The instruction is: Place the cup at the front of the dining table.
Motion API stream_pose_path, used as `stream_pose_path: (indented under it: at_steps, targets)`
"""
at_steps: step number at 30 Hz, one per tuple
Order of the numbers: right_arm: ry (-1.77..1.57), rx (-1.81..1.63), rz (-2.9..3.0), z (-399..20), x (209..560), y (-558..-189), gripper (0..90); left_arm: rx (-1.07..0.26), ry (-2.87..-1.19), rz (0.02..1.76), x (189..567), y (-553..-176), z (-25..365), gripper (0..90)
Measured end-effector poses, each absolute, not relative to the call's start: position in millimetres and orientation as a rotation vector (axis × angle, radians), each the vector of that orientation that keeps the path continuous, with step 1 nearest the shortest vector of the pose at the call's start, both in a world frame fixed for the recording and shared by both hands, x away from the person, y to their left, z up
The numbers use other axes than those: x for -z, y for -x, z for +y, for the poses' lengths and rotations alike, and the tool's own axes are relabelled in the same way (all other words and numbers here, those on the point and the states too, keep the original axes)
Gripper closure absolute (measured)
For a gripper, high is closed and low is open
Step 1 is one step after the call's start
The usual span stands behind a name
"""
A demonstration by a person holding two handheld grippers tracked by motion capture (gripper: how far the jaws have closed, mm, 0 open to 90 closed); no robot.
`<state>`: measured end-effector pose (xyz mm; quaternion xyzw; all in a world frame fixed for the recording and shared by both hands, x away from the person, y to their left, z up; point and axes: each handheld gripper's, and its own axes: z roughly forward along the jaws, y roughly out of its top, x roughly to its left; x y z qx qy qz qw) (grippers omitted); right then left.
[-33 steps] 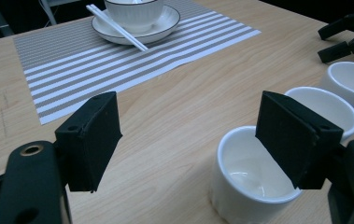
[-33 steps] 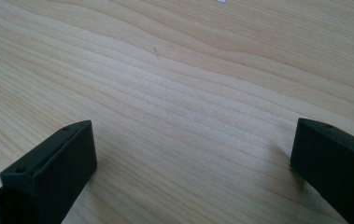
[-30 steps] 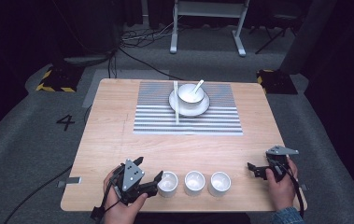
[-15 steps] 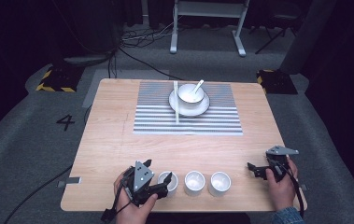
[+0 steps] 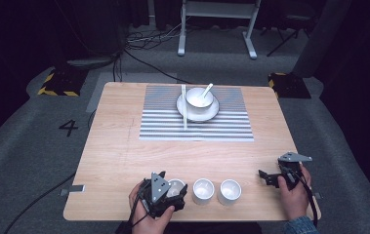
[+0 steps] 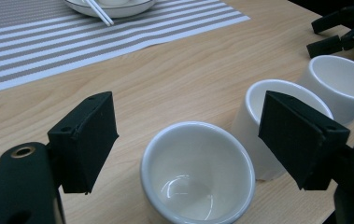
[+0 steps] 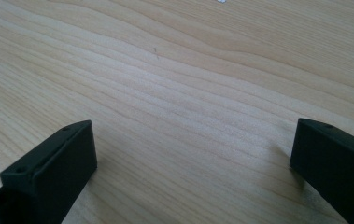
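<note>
Three small white cups stand in a row near the table's front edge: left cup (image 5: pixel 175 187) (image 6: pixel 198 172), middle cup (image 5: pixel 203 190) (image 6: pixel 268 121), right cup (image 5: pixel 230 191) (image 6: pixel 340 81). My left gripper (image 5: pixel 173 192) (image 6: pixel 188 140) is open, its jaws on either side of the left cup and apart from its wall. My right gripper (image 5: pixel 269 177) (image 7: pixel 193 163) is open low over bare wood at the front right, with nothing between its jaws. The far end of the table has a striped placemat (image 5: pixel 195 119) under a plate and bowl (image 5: pixel 197 101) with a spoon, and chopsticks (image 5: pixel 184 106) beside it.
The wooden table (image 5: pixel 124 151) ends just behind the cups. Between the cups and the placemat lies open wood. On the grey floor are cables, a number 4 (image 5: pixel 68 127), and a stand's legs (image 5: pixel 216 24) beyond the table.
My left gripper has slid right along the front edge and now brackets the left cup. The right gripper has stayed put.
</note>
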<state>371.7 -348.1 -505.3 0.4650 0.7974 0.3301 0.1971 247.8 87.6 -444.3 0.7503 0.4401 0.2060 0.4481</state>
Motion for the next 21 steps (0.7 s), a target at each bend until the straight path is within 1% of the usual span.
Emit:
stream_pose_path:
  at_steps: [6,16,21]
  targets:
    - [-1.302,-0.924,2.233,-348.1,505.3,-371.8,0.5,-0.484,-1.886,1.085,456.4,-249.2,79.1,19.6]
    - [-1.302,-0.924,2.233,-348.1,505.3,-371.8,0.5,-0.491,-1.929,1.106,472.5,-251.7,77.8,18.9]
    - [-1.302,-0.924,2.233,-348.1,505.3,-371.8,0.4,-0.47,-1.939,1.144,480.4,-252.5,77.7,20.5]
